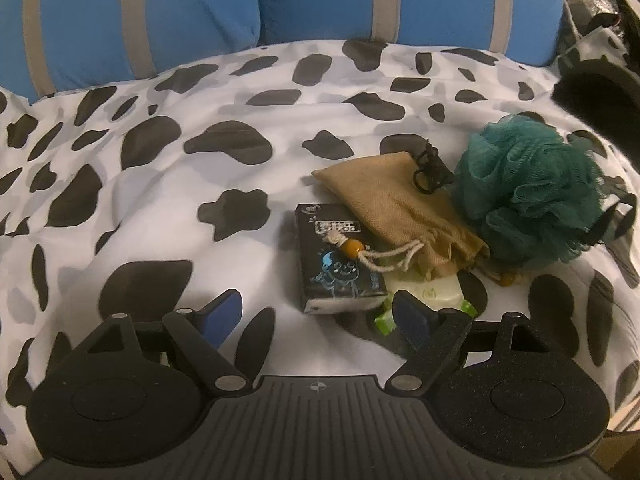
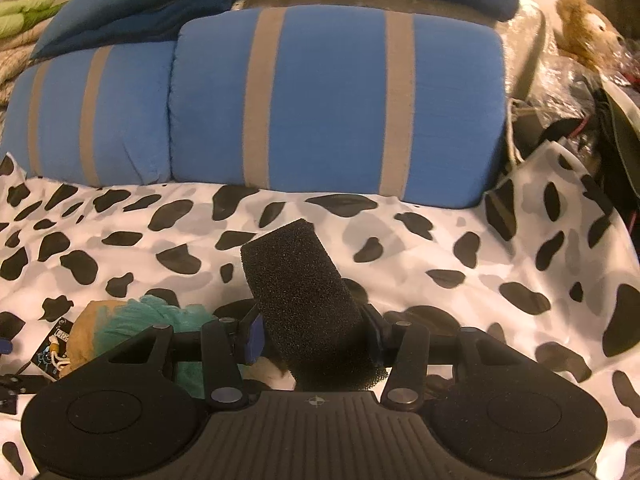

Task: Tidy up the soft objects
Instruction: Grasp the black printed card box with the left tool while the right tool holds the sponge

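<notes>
In the left wrist view a black tissue pack [image 1: 338, 258], a tan drawstring pouch [image 1: 400, 208], a green-and-white tissue pack [image 1: 432, 294] partly under the pouch, and a teal mesh bath pouf [image 1: 532, 188] lie together on the cow-print cover. My left gripper [image 1: 318, 314] is open and empty, just short of the black tissue pack. My right gripper [image 2: 314, 338] is shut on a black foam sponge block [image 2: 304, 296], held above the cover. The pouf [image 2: 160, 316], pouch [image 2: 86, 330] and black tissue pack [image 2: 50, 350] show at its lower left.
Blue pillows with grey stripes [image 2: 328, 108] line the back of the bed. A brown plush toy [image 2: 588, 28] and cluttered bags [image 2: 580, 92] sit at the far right. The cow-print cover [image 1: 160, 184] spreads left of the pile.
</notes>
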Demonstrator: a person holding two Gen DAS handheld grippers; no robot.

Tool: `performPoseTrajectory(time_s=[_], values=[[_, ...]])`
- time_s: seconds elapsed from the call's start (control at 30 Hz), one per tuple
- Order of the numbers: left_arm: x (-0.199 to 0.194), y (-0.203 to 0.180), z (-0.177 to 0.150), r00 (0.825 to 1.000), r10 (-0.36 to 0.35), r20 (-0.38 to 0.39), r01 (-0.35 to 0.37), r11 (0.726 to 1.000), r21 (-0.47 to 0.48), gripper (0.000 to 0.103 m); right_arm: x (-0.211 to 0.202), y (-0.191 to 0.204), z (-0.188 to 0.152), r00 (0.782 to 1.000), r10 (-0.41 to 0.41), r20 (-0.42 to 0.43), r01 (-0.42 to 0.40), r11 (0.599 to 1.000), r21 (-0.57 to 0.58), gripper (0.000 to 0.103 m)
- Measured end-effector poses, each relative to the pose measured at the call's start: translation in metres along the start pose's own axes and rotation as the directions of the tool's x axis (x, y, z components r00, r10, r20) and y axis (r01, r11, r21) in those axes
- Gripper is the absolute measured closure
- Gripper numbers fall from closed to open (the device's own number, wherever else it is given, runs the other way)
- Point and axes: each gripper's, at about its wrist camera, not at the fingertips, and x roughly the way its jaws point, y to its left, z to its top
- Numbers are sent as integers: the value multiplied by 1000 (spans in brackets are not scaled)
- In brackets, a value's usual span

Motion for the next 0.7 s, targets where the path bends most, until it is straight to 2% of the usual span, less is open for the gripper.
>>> performPoseTrajectory(time_s=[0.23, 0.3, 0.47, 0.63, 0.7], values=[[20, -2, 10, 1000, 21, -11, -21, 999, -39, 21, -8, -21, -3, 1000, -3, 6, 3, 999, 39, 52], [22, 0, 11, 999, 34, -19, -35, 998, -59, 24, -9, -23, -4, 1000, -1, 3, 1, 999, 42, 51], [30, 4, 12, 991, 115, -65, -118, 992, -54, 43, -11, -27, -6, 1000, 2, -5, -2, 998, 59, 51], [31, -3, 11, 997, 74, -37, -75, 997, -9, 53, -20, -20, -8, 1000, 29, -2, -28, 997, 74, 51], [31, -6, 8, 997, 78, -28, -77, 997, 14, 55, -25, -17, -9, 999, 41, -1, -40, 996, 82, 51]])
